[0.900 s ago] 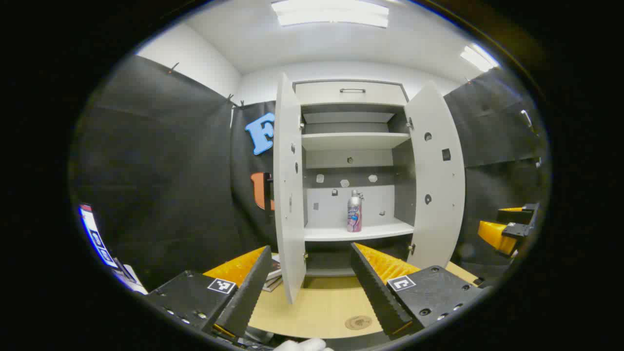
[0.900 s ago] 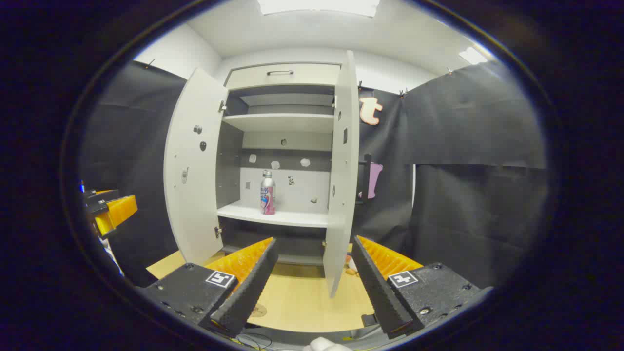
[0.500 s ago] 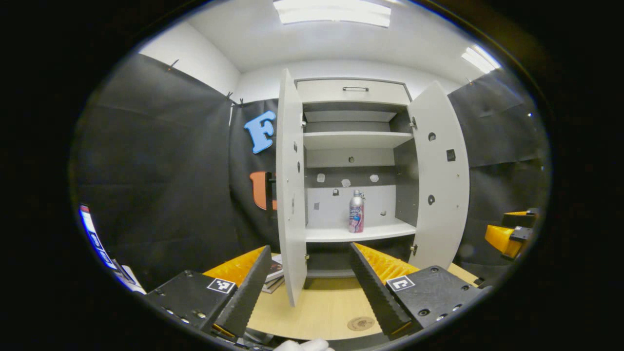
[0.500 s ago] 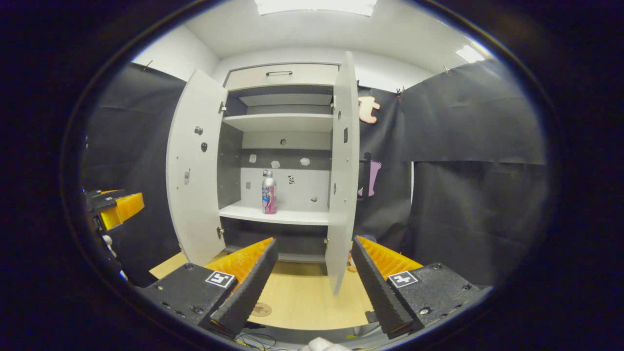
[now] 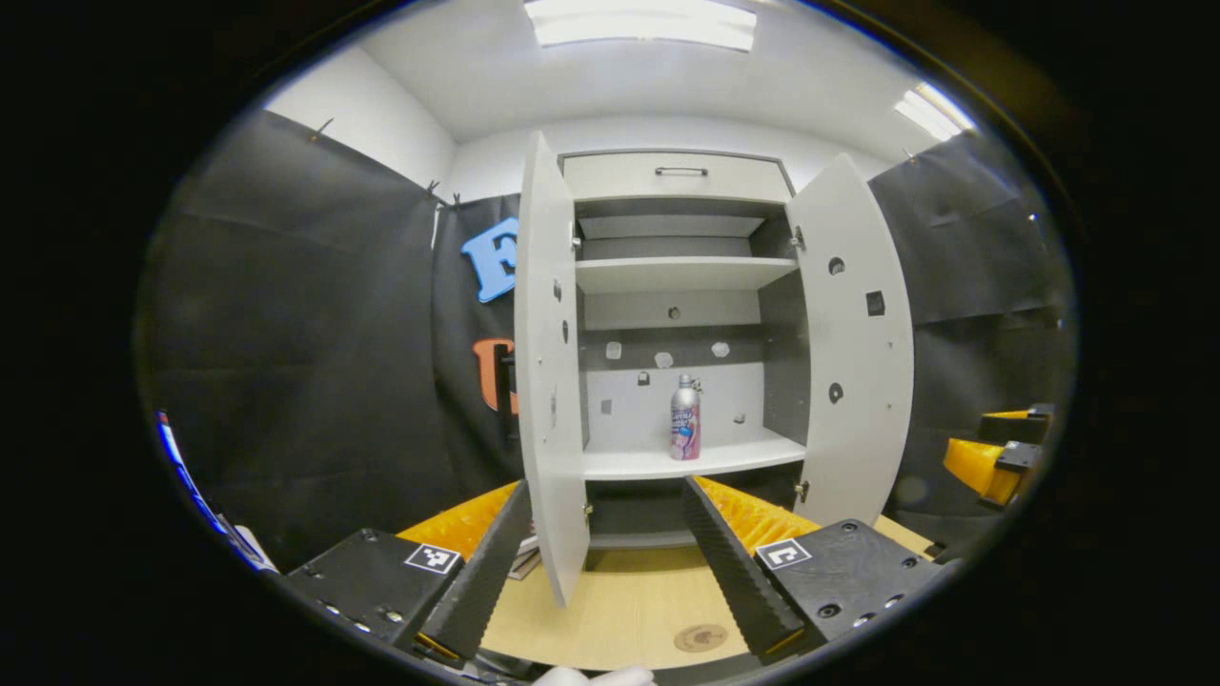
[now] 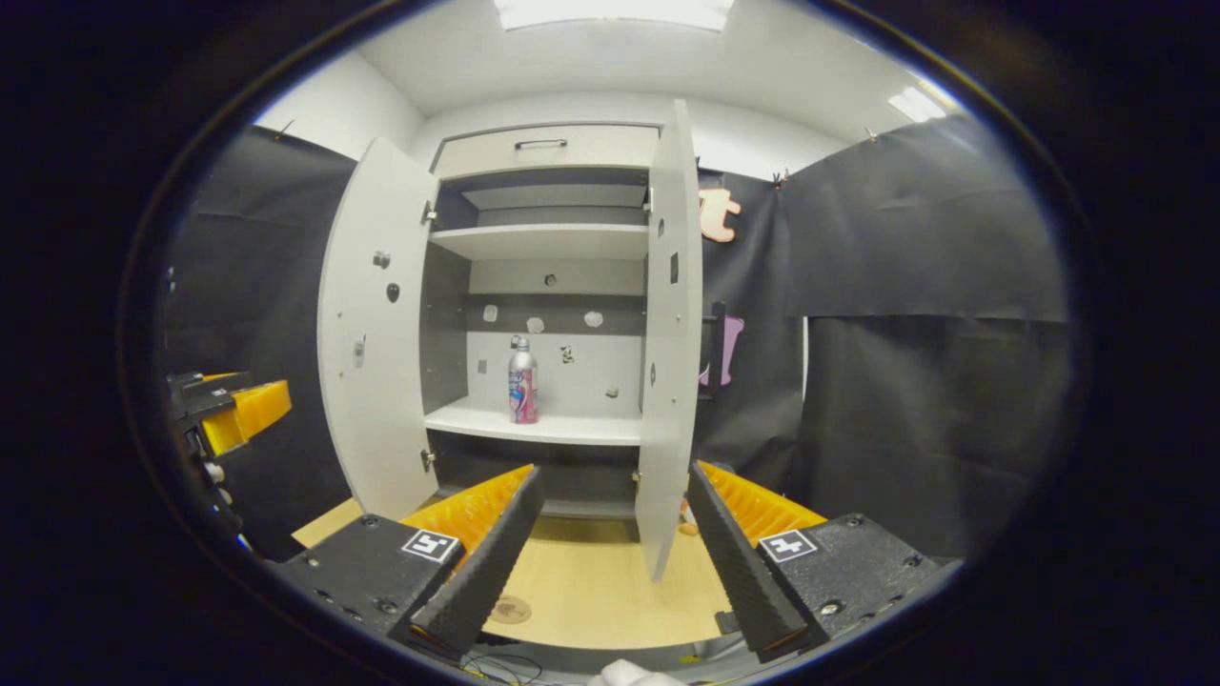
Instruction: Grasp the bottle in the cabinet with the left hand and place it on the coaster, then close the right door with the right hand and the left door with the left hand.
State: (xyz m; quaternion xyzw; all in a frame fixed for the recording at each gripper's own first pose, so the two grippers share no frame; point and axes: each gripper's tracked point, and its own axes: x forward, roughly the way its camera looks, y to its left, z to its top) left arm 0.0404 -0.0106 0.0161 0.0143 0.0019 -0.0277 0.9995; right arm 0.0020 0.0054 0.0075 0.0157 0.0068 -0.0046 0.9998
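Observation:
A silver bottle with a pink label (image 5: pixel 684 431) (image 6: pixel 521 381) stands upright on the middle shelf of a white cabinet (image 5: pixel 681 178) whose two doors hang wide open. The left door (image 5: pixel 545 381) (image 6: pixel 376 324) and the right door (image 5: pixel 853 333) (image 6: pixel 670 333) both swing out over the wooden table. A round coaster (image 5: pixel 701 637) (image 6: pixel 511 610) lies flat on the table near its front edge. My left gripper (image 5: pixel 610 572) is open and empty, well short of the cabinet. My right gripper (image 6: pixel 615 567) is open and empty too, level with the right door's edge.
The wooden table (image 5: pixel 629 610) carries the cabinet. A few flat books or cards (image 5: pixel 524 562) lie behind the left door's foot. The right gripper (image 5: pixel 991 457) appears at the far right of the left gripper view, the left gripper (image 6: pixel 224 410) at the far left of the right gripper view.
Both views have shifted slightly; the cabinet looms a little larger and the left door has slid leftward in the left gripper view. The bottle and doors have not moved.

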